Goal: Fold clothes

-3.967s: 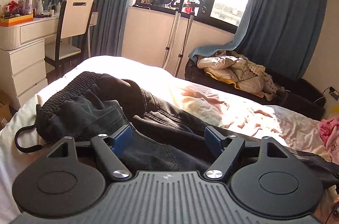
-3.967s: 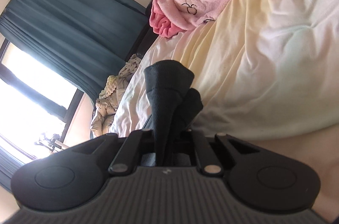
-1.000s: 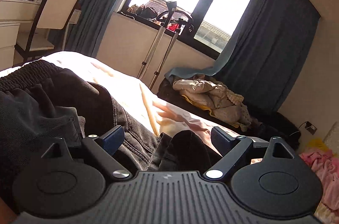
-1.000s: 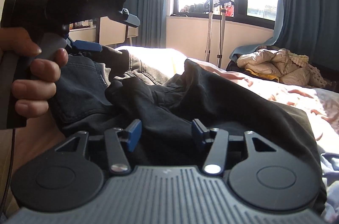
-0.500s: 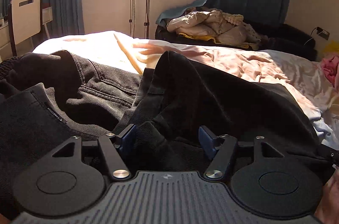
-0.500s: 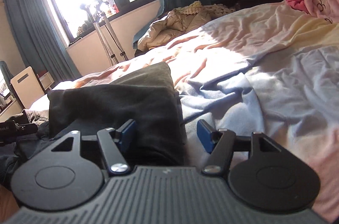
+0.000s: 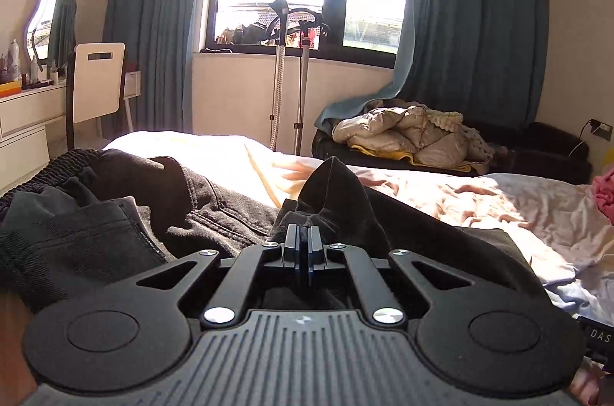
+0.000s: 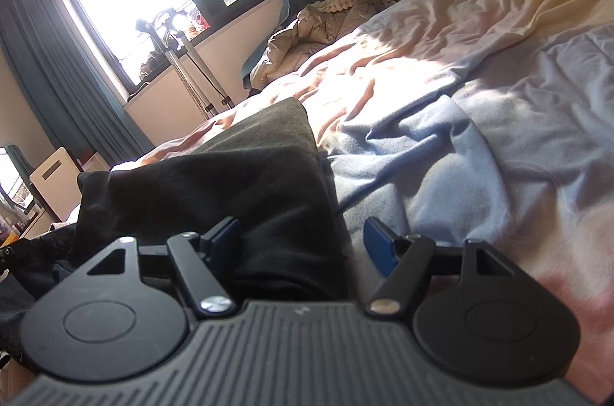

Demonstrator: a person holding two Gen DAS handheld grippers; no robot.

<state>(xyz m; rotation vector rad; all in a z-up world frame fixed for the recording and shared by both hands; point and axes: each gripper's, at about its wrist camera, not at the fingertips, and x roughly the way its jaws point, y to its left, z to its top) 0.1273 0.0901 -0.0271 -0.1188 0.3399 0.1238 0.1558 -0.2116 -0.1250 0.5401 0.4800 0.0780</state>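
A wide bed under a rumpled pale sheet of white, peach and light blue [image 8: 510, 122] fills the right and centre of both views. Dark blue floor-length curtains [image 7: 472, 22] flank the bright window along the top. A pair of black denim trousers with an elastic waistband [image 7: 126, 214] sprawls across the lower left of the left wrist view; in the right wrist view one folded leg lies left of centre. The left gripper [image 7: 304, 245], at bottom centre, is clamped on a peaked pinch of that black cloth. The right gripper [image 8: 303, 245] has just been opening; its blue pads stand apart, trouser fabric lying loose between them.
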